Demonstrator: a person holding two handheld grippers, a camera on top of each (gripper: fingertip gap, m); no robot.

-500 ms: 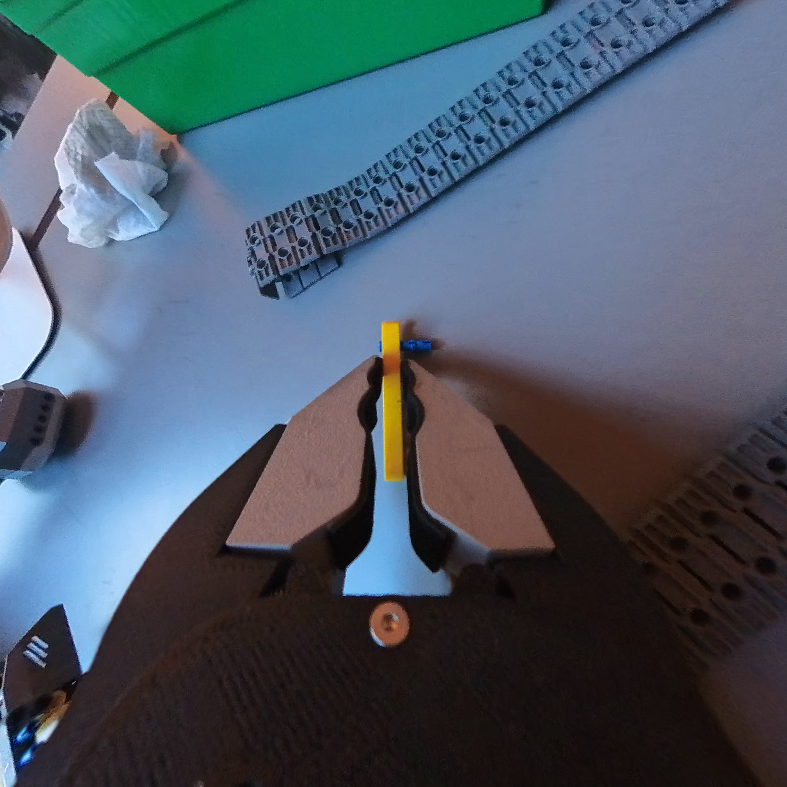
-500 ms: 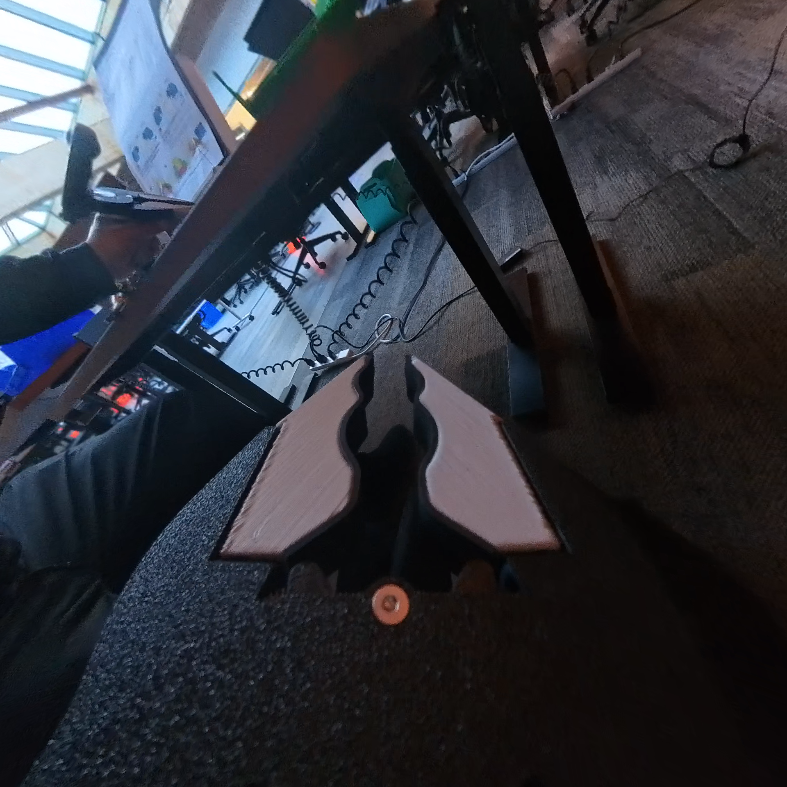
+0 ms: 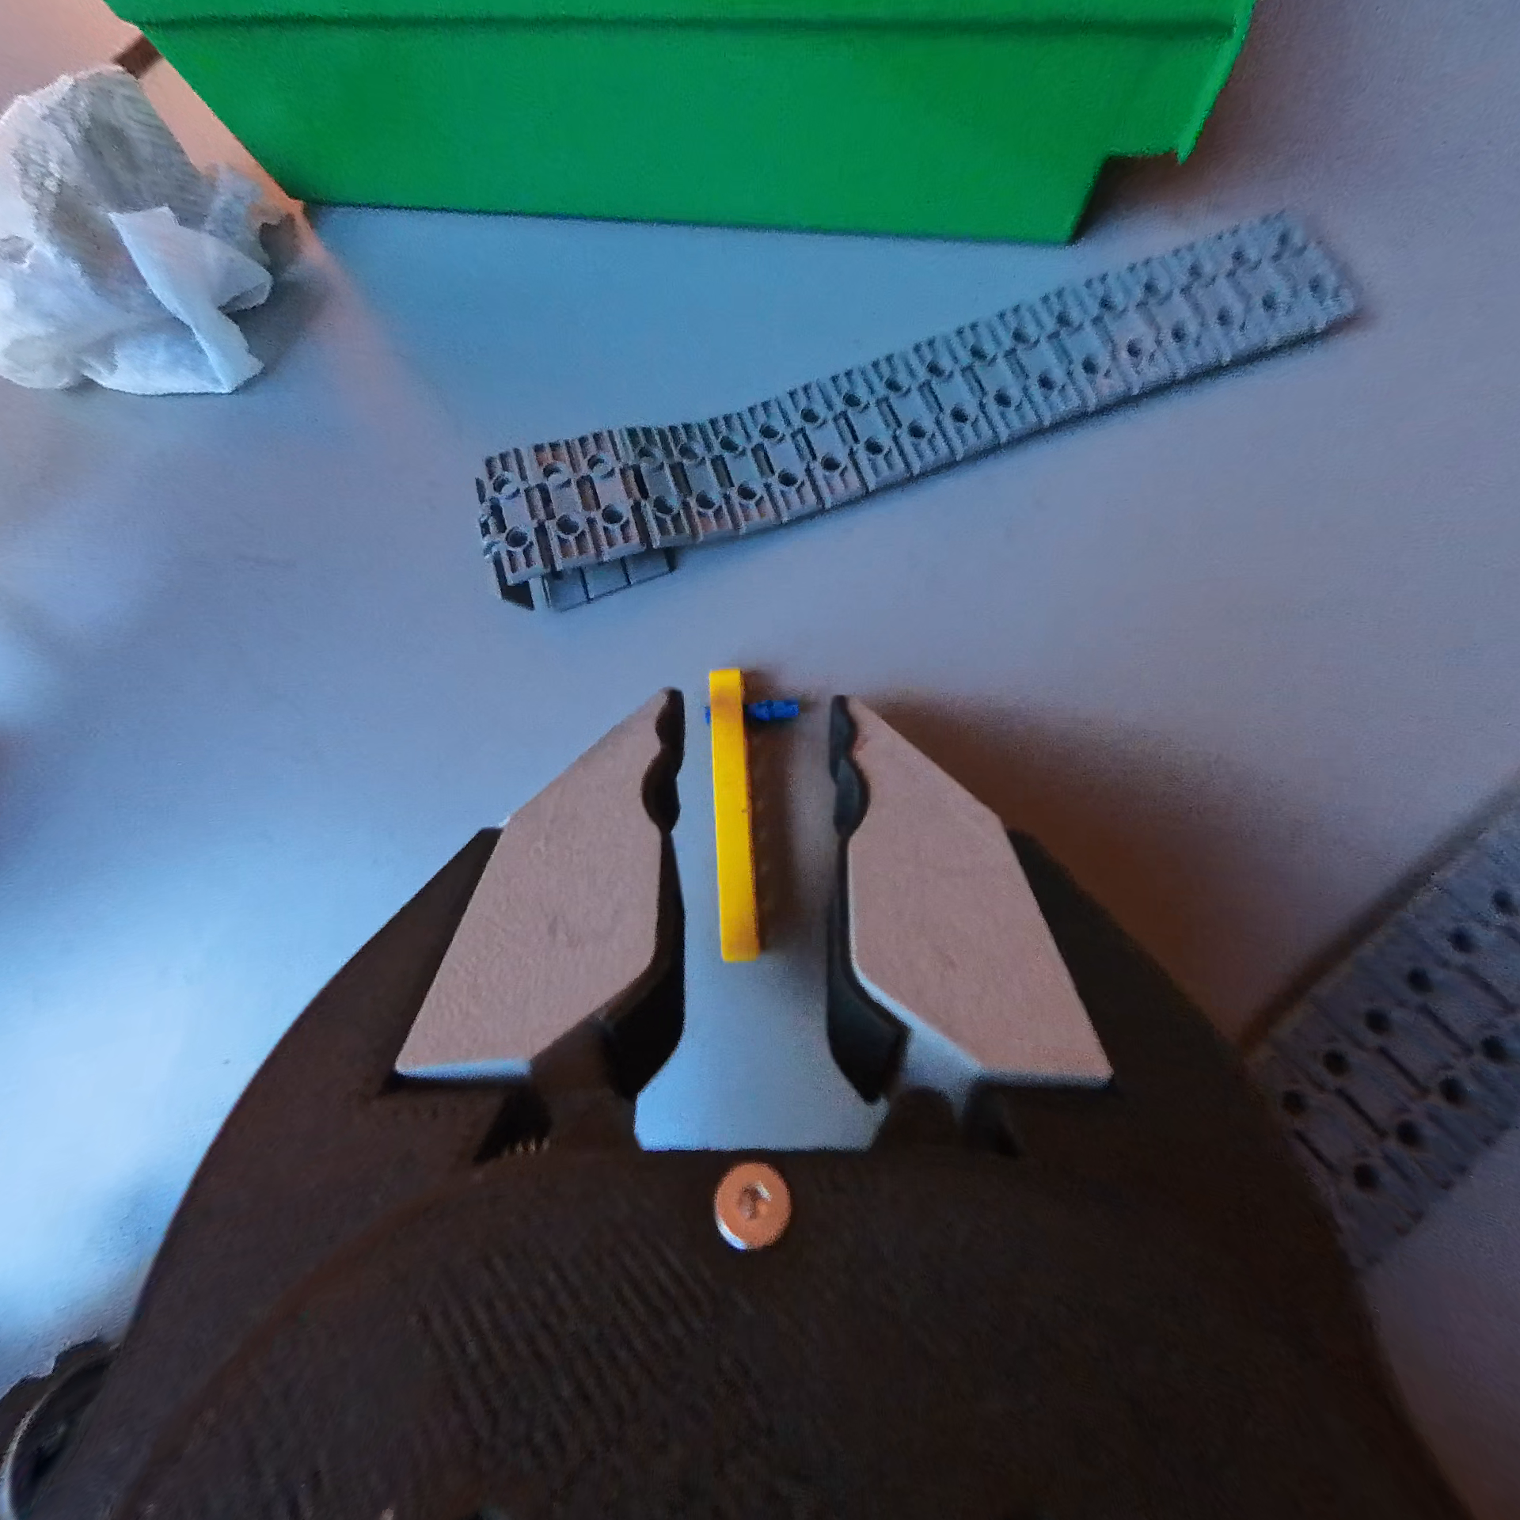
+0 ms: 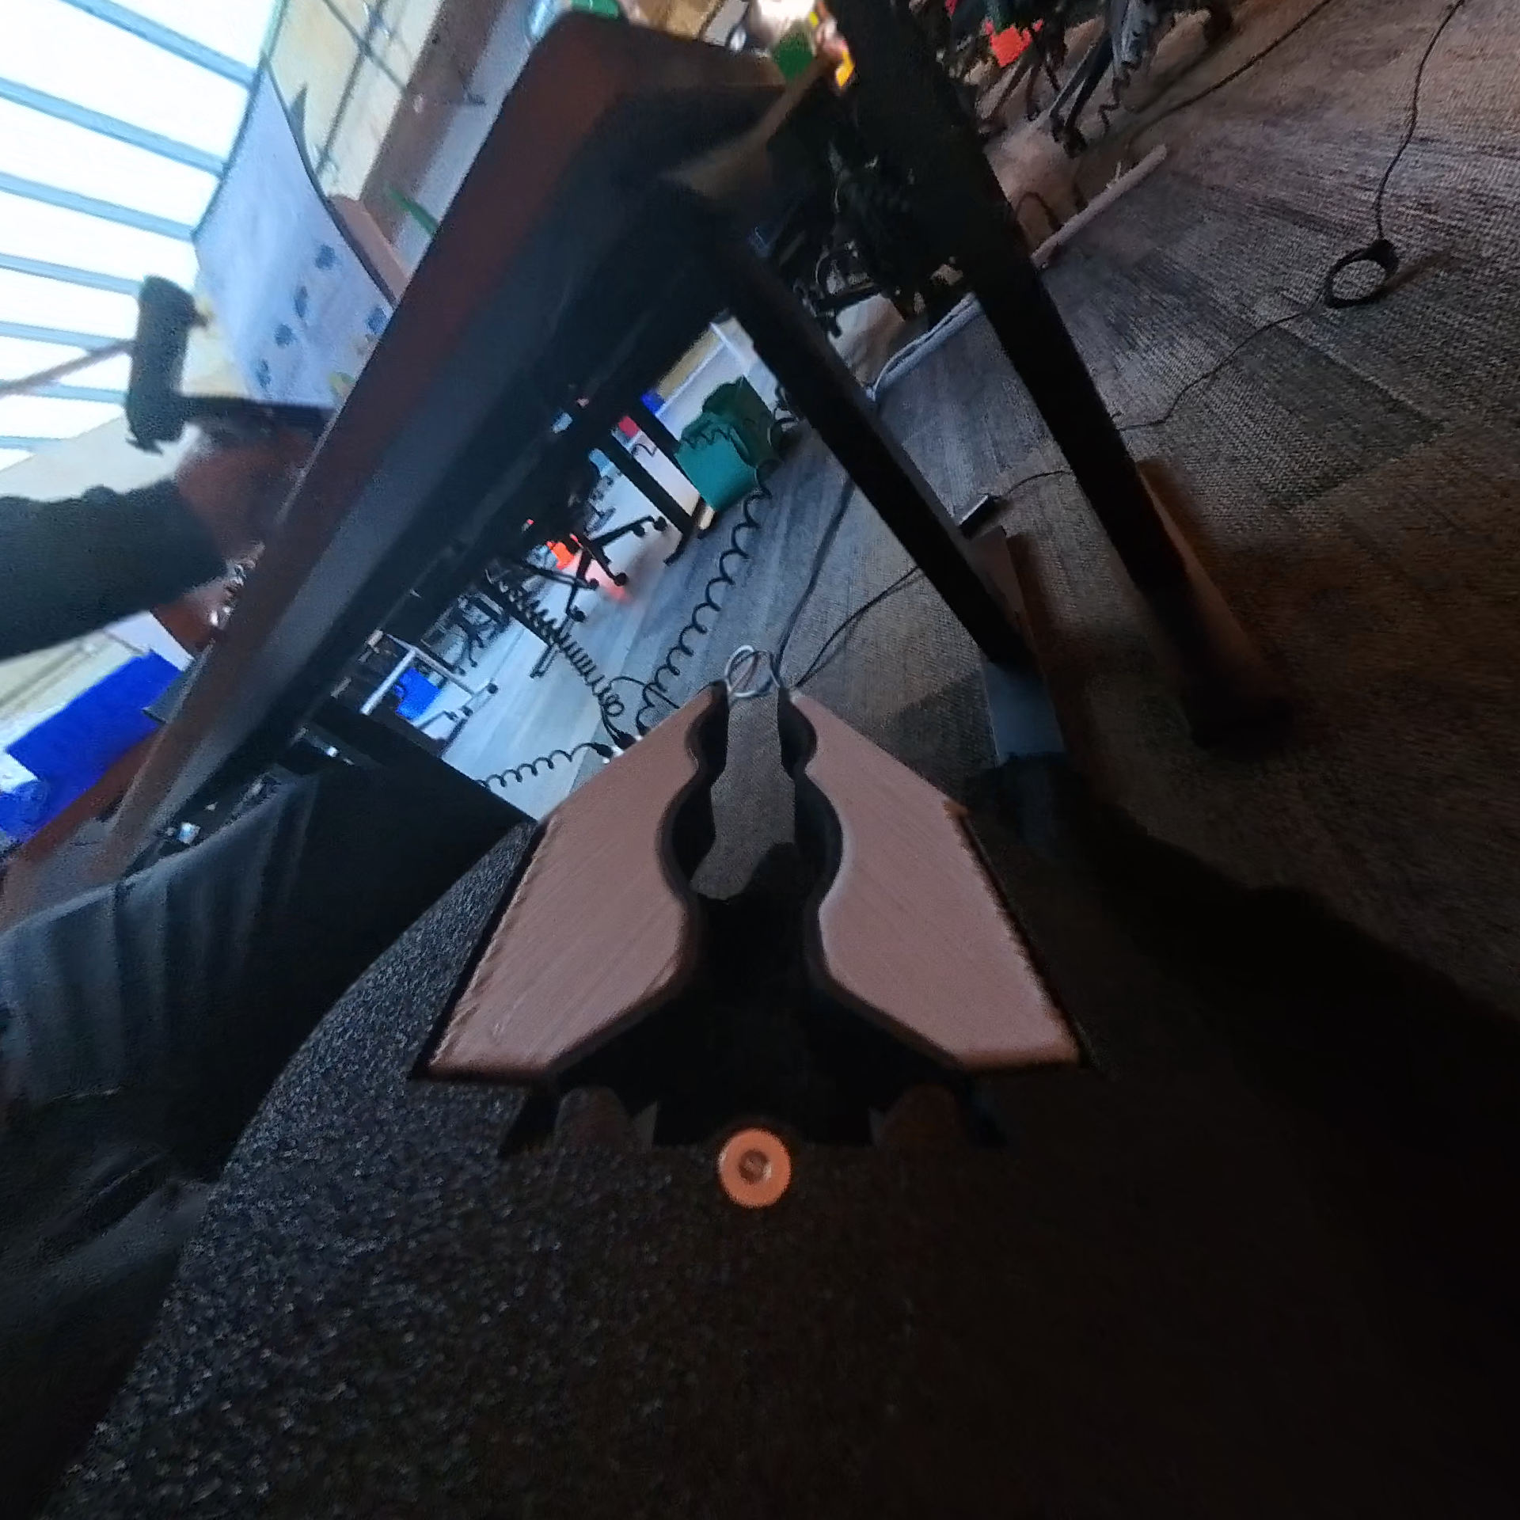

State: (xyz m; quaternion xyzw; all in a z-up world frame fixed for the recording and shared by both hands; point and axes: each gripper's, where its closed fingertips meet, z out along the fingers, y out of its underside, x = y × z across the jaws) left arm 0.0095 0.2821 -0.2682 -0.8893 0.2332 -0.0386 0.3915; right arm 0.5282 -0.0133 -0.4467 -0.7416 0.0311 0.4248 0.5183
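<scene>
In the left wrist view my left gripper [image 3: 757, 707] is open just above the grey table [image 3: 247, 658]. A thin yellow beam [image 3: 734, 822] stands on edge between the fingers, apart from both. A small blue pin [image 3: 777, 709] sticks through its far end. A grey linked track strip [image 3: 905, 419] lies beyond it. My right gripper [image 4: 757, 699] hangs below the table's level, over carpet [image 4: 1316, 493]. Its fingers are nearly together, with nothing between them.
A green box [image 3: 658, 123] stands at the back and crumpled white tissue [image 3: 123, 271] at the far left. A second grey track piece [image 3: 1398, 1036] lies at the right. The right wrist view shows the table's underside [image 4: 493, 329], a black leg [image 4: 864, 461], a coiled cable [image 4: 707, 609] and the person's leg [image 4: 164, 946]. My hands' fingertips stand some 65 cm from each other.
My left gripper has opened and let go of the yellow beam, which now stands free between the fingers. The view has turned a little. The right gripper has shifted slightly and stays empty.
</scene>
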